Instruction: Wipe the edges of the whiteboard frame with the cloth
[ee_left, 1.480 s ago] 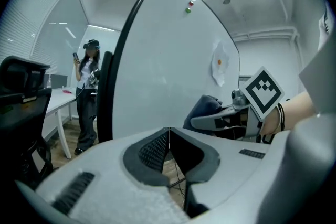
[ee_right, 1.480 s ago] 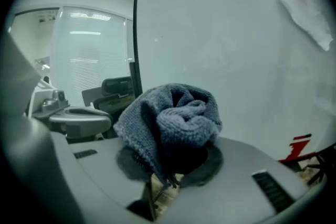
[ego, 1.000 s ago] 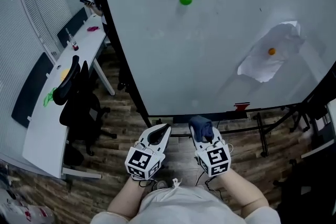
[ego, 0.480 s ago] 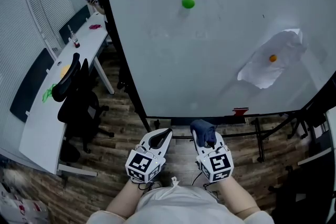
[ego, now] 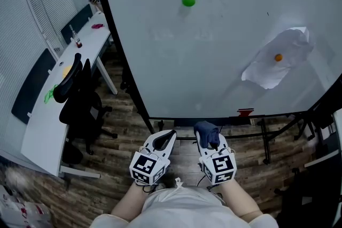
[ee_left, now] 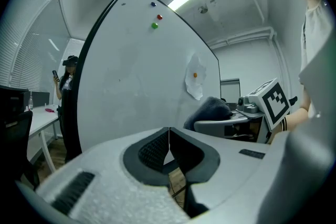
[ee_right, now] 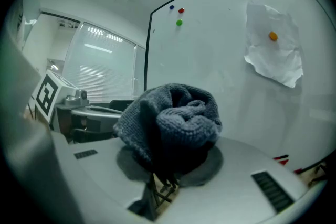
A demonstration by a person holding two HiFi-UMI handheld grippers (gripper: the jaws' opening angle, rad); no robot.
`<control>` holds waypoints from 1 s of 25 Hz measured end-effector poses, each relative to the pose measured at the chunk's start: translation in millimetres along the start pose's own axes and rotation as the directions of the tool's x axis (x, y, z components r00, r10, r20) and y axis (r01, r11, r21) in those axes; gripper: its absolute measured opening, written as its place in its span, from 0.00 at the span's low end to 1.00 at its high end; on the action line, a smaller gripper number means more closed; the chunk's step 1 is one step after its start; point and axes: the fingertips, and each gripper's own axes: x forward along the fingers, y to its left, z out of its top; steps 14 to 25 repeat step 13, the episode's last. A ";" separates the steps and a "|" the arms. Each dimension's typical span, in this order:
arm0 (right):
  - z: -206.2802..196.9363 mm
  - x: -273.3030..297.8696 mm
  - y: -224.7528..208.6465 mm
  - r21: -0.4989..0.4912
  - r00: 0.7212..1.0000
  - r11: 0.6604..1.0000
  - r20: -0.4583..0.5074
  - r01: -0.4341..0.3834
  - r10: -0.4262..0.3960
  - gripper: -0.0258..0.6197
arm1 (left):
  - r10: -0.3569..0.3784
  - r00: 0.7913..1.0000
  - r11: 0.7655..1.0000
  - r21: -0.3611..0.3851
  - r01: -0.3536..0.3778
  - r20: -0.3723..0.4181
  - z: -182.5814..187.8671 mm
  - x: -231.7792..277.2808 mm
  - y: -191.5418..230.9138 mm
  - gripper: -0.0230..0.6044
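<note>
Right gripper (ego: pixel 207 137) fingers clamp the cloth (ee_right: pixel 169 122); left gripper (ego: pixel 166 134) fingers are together, empty. Risk: the bunched cloth may pull loose against the frame (ego: pixel 181 117).

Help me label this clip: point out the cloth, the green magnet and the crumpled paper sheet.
cloth (ee_right: pixel 173 123), right gripper view, on its bunched knit middle.
green magnet (ego: pixel 188 0), head view, on its centre.
paper sheet (ego: pixel 264 70), head view, on its bare lower left part.
</note>
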 end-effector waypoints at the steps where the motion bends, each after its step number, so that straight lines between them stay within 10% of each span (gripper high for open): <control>1: 0.1 0.2 -0.1 0.004 1.000 1.000 -0.002 0.002 -0.002 0.15 | -0.002 1.000 1.000 -0.004 0.002 -0.001 -0.2 0.4 -0.3 0.07; 25: -6.5 -2.9 -0.6 0.025 1.000 1.000 -0.020 0.007 -0.007 0.15 | 0.010 1.000 1.000 -0.014 -0.010 -0.009 -4.4 2.8 -3.4 0.07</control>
